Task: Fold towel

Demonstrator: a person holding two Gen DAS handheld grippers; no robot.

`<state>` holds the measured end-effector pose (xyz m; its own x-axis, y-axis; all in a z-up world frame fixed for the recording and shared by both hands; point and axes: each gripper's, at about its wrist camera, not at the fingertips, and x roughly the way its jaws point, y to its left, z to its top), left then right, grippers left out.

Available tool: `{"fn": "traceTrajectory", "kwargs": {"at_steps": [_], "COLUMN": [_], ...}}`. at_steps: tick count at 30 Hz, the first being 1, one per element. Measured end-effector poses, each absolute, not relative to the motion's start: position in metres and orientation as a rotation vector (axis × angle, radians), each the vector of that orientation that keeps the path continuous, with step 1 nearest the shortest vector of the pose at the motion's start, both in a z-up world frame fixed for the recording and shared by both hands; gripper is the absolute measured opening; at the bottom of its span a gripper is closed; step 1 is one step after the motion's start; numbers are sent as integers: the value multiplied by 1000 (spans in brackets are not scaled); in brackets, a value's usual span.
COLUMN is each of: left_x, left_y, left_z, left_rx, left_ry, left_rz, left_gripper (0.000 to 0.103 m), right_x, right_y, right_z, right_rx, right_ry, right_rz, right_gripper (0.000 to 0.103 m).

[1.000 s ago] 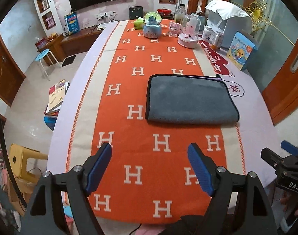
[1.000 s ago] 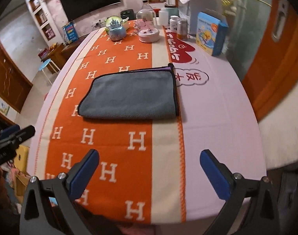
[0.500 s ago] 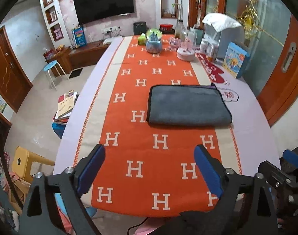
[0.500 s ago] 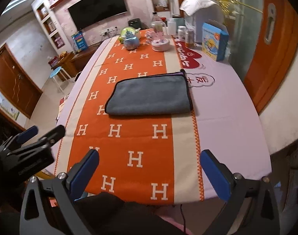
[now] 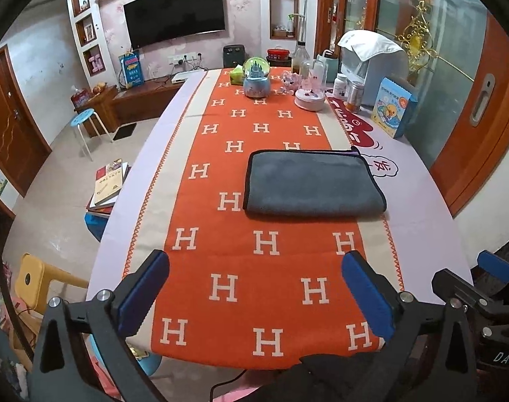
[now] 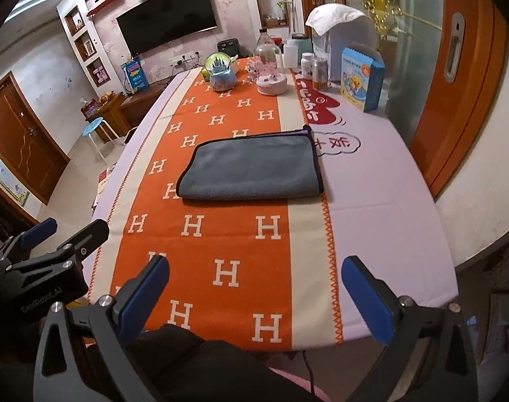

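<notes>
A grey towel (image 5: 313, 183) with black trim lies folded flat on the orange H-patterned table runner (image 5: 264, 268); it also shows in the right wrist view (image 6: 254, 169). My left gripper (image 5: 254, 288) is open and empty, held above the table's near edge, well short of the towel. My right gripper (image 6: 254, 291) is open and empty, also back at the near edge. The right gripper shows at the lower right of the left view (image 5: 482, 288), and the left gripper at the lower left of the right view (image 6: 47, 251).
At the table's far end stand a snow globe (image 5: 256, 78), a pink music box (image 5: 309, 95), jars (image 5: 353, 92) and a blue box (image 5: 393, 107). Left of the table are a book stack (image 5: 108, 184), a blue stool (image 5: 83, 124) and a yellow stool (image 5: 37, 278).
Both grippers have pulled back and up from the table, so the towel looks farther away. The towel has not moved. Both grippers stay open.
</notes>
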<state>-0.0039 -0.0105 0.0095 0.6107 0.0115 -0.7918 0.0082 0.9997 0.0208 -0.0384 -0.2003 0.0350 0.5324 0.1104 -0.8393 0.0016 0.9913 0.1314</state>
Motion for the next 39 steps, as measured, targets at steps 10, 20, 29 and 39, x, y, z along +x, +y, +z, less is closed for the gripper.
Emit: {"fn": "traceTrajectory", "kwargs": {"at_steps": [10,20,29,39], "left_x": [-6,-6,-5,0], "left_y": [-15,-11,-8,-6], "left_z": [8,9,11,6], "left_rx": [40,26,16,10], "left_ry": [913,900,893,915], "left_rz": [8,-7,-10,-17], "left_gripper": [102,102,102,102], "right_x": [-37,-32,-29,-27], "right_y": [-204,-200,-198,-196], "right_z": [29,21,19,14], "right_rx": [114,124,121,125], "right_ry": [1012,1041,1051,1069], "right_rz": [33,41,41,34], "right_gripper": [103,103,103,103]}}
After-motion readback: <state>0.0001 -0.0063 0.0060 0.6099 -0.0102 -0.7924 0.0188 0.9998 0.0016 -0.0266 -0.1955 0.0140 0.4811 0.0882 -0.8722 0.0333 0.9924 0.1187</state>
